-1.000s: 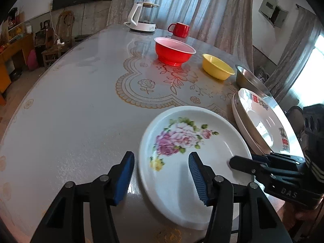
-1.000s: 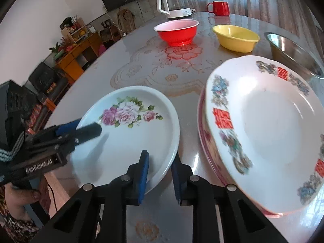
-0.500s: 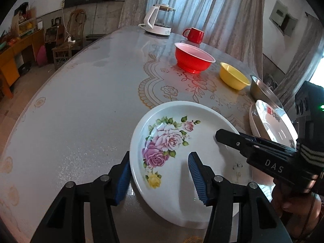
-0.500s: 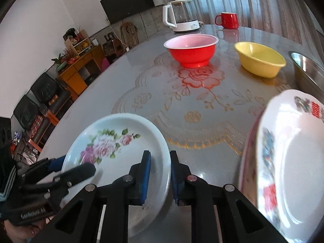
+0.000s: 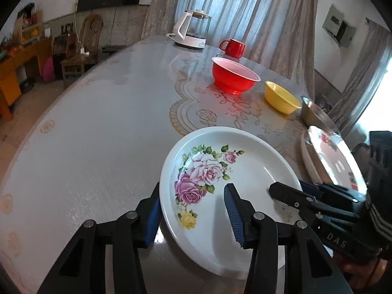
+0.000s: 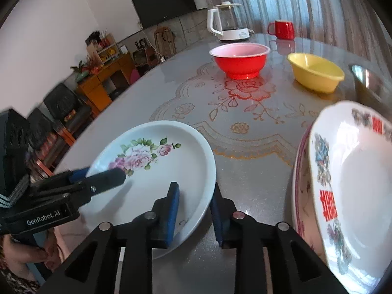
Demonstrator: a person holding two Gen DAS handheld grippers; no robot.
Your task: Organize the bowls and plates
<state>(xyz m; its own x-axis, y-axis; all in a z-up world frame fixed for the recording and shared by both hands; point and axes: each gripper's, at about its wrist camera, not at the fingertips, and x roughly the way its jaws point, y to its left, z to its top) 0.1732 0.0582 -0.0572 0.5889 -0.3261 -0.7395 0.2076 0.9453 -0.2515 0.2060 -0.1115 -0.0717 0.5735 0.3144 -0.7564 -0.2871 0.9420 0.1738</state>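
The round white plate printed with pink and purple roses, green leaves and one yellow bloom (image 5: 235, 196) lies flat near the worktop's near edge, its shallow rim glossy and plain. The left gripper (image 5: 193, 210) straddles the plate's near-left rim, one blue finger outside, the other over the well; its fingers are closing but do not yet press the rim. The right gripper (image 6: 194, 205) straddles the opposite rim, its fingers opening and standing clear of the rim between them. Just beside the plate, toward the worktop's right edge, sits a stack of white scalloped plates with red characters and dark floral print (image 6: 352, 186). Farther in stand a red bowl with pale pink inside (image 6: 240, 60), a yellow bowl (image 6: 316, 71) and a steel bowl (image 5: 316, 117).
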